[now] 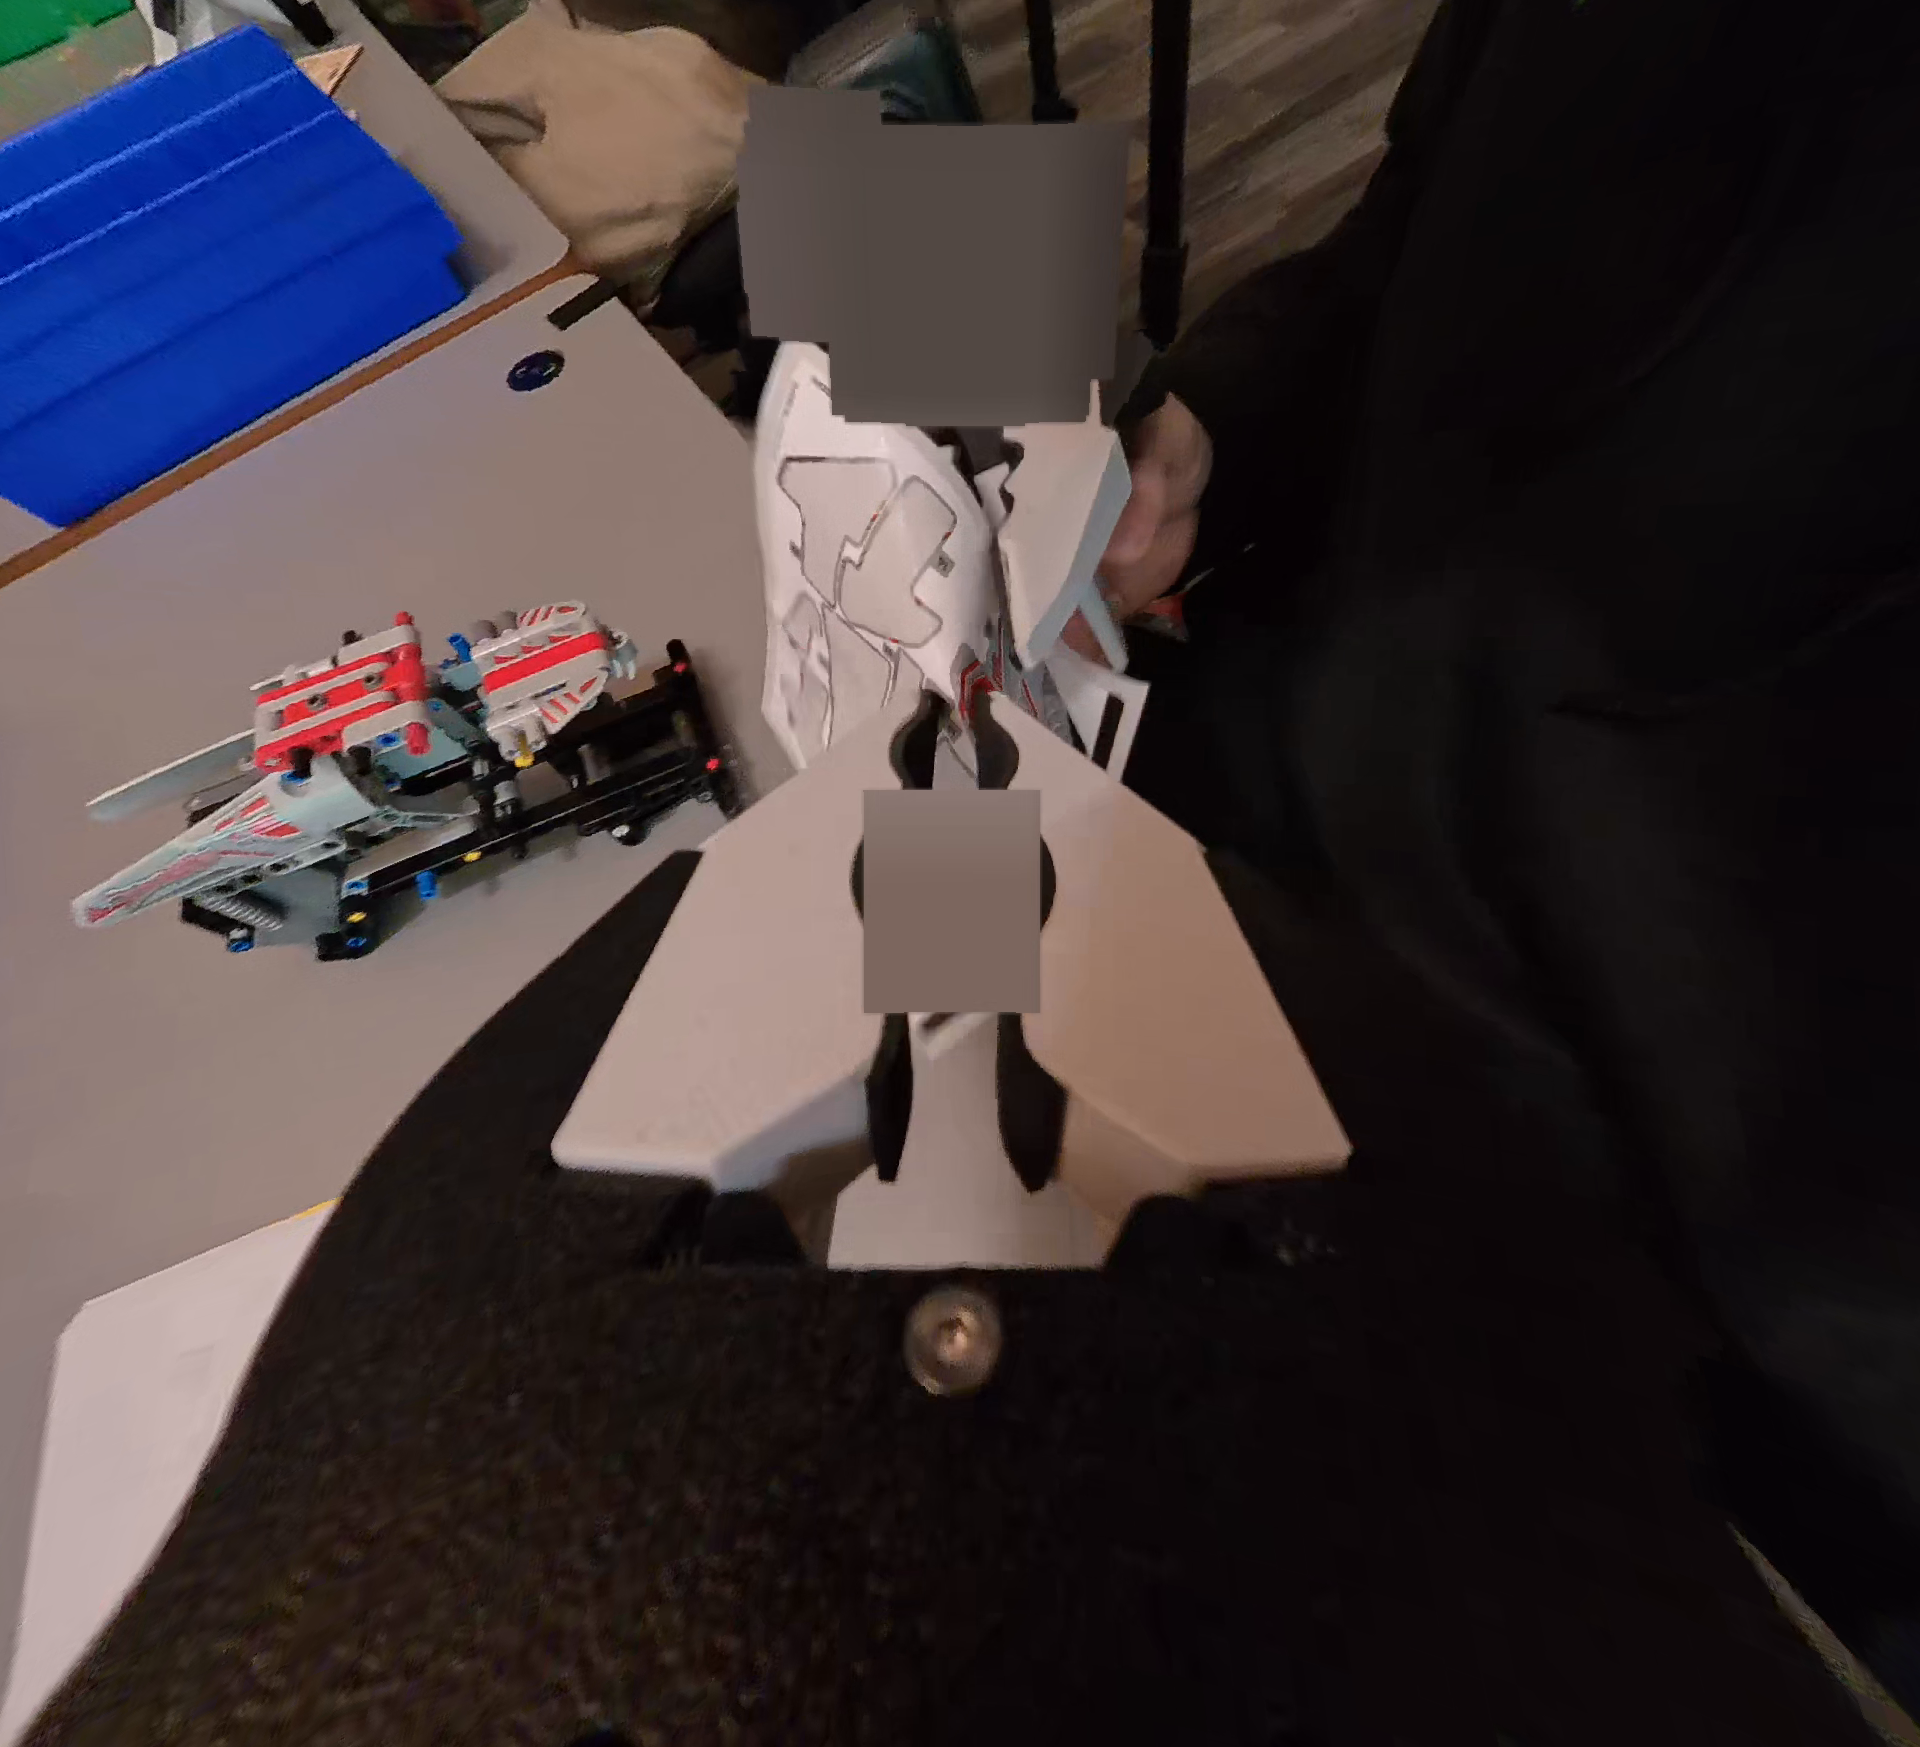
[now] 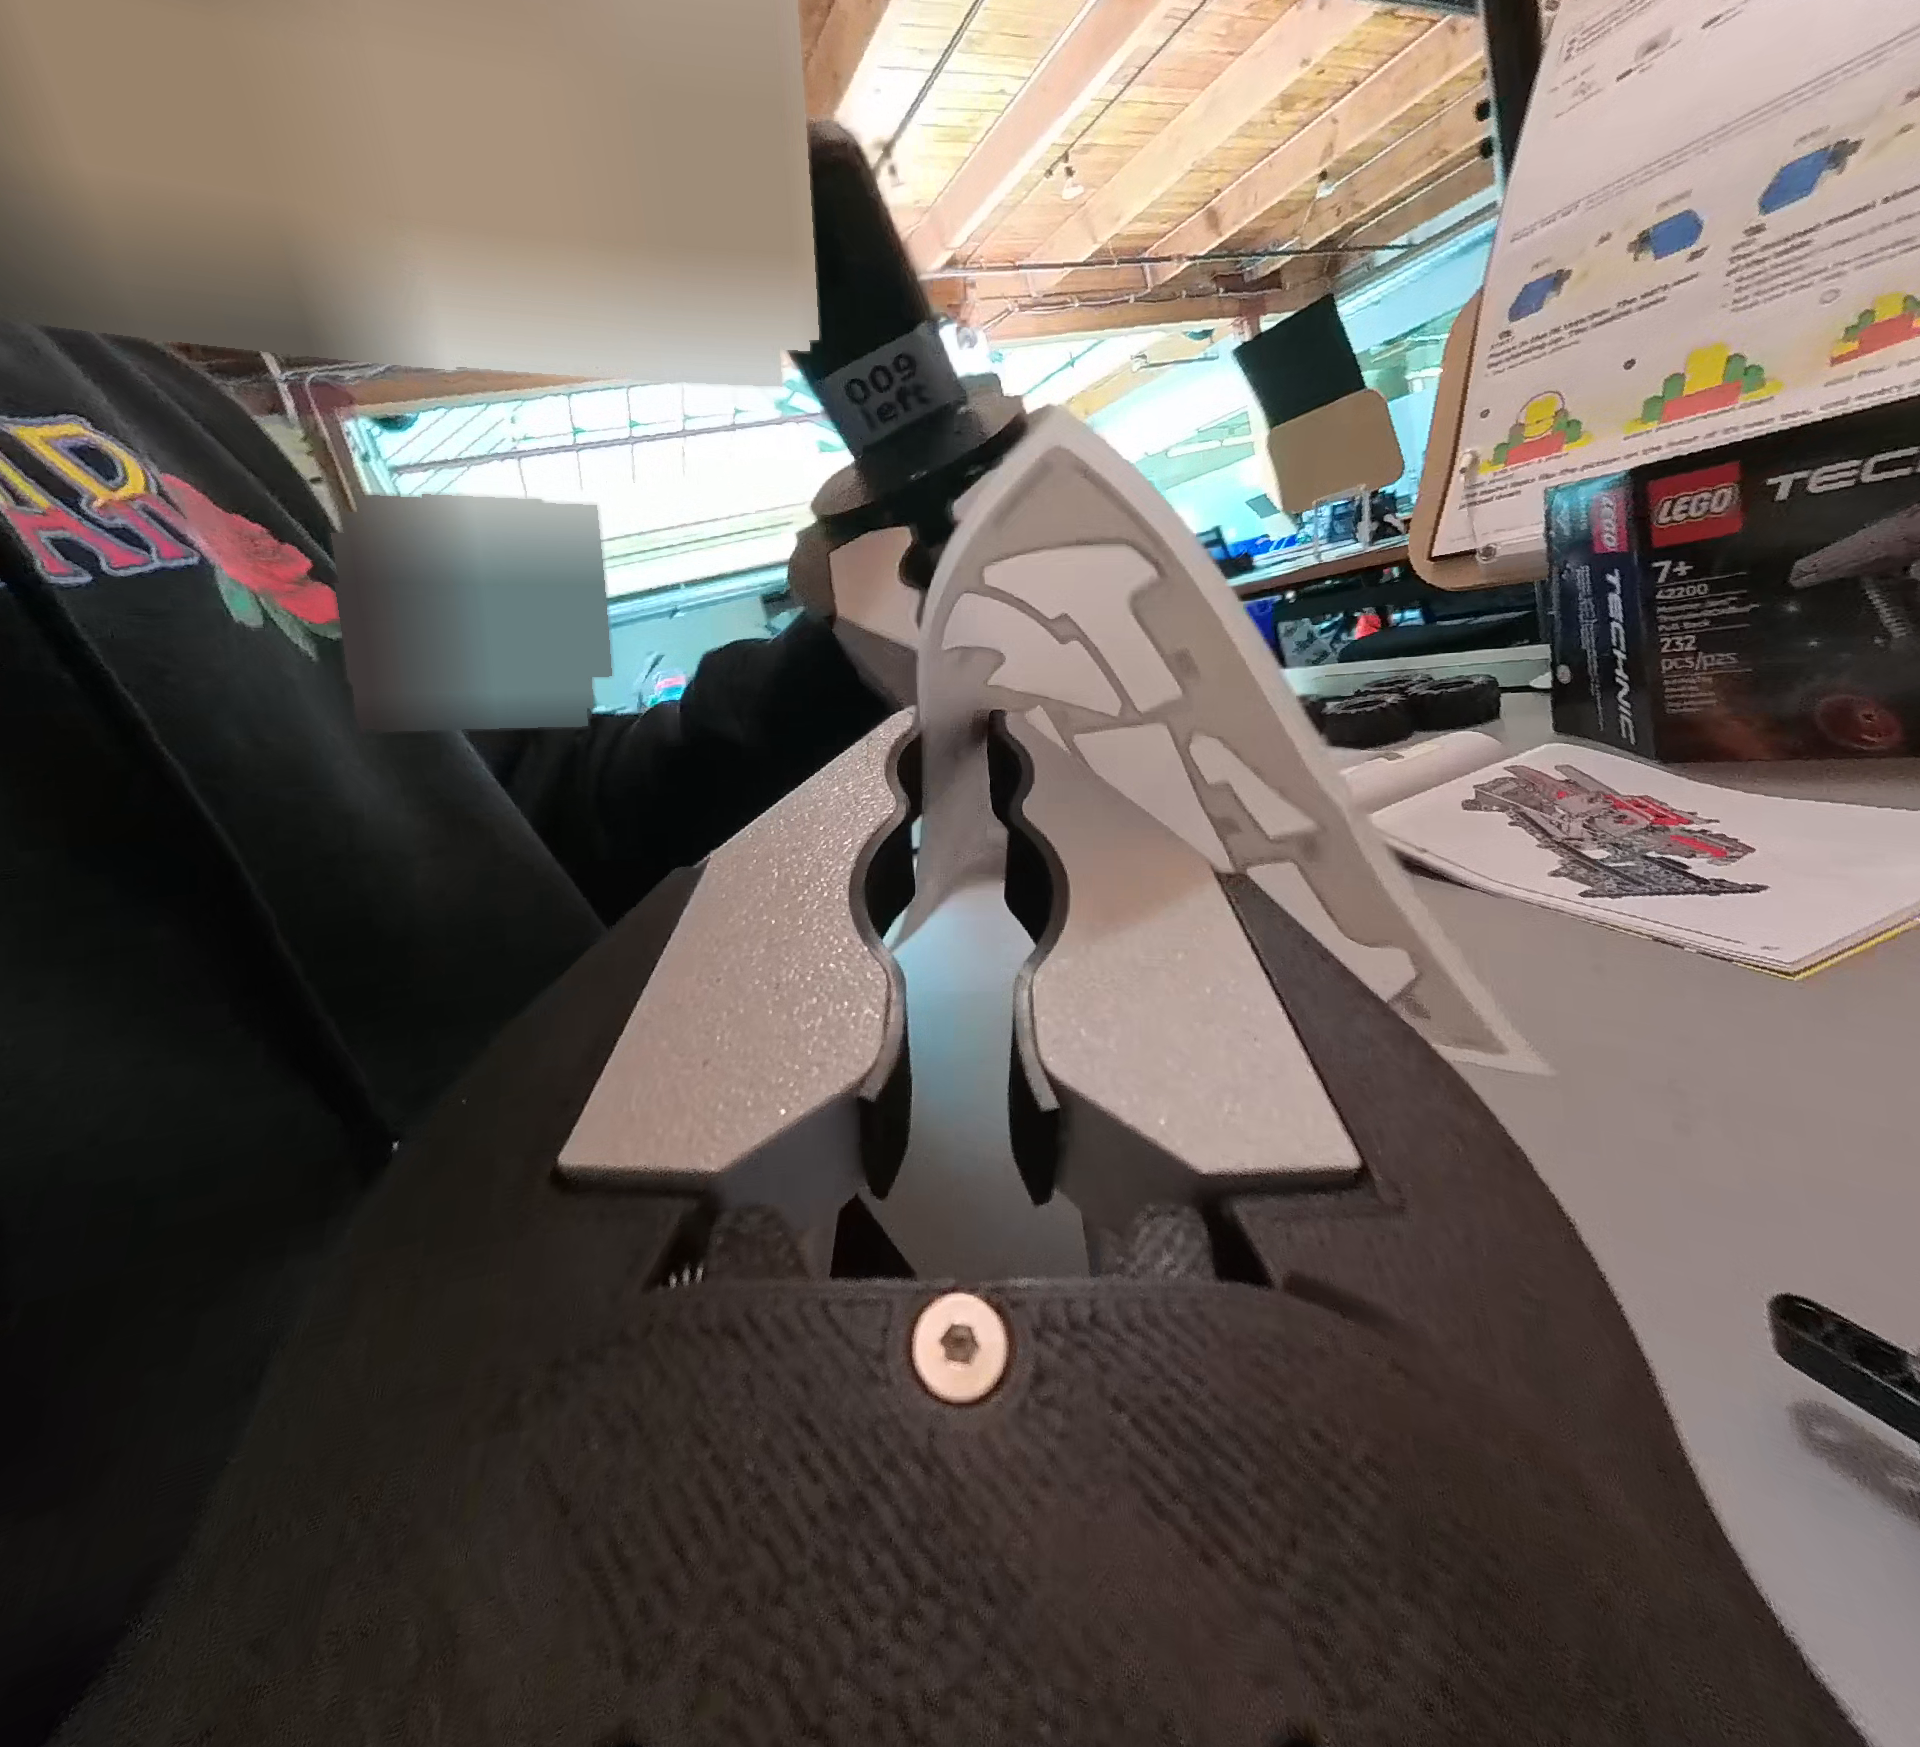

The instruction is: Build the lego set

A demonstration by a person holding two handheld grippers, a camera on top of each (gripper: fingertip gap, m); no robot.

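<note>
1. Left gripper (image 1: 954,741): clamped on the lower edge of the sticker sheet (image 1: 873,575), held off the surface (image 1: 436,544), likely to steady it.
2. Right gripper (image 2: 954,767): pinched on the same sheet, likely for peeling.
3. Partly built lego model (image 1: 416,772): rests on the surface, awaiting stickers.

We wear a black top with a red rose (image 2: 260,570); our grippers (image 2: 956,762) have grey fingers, black bodies, silver screws (image 2: 958,1349).
</note>
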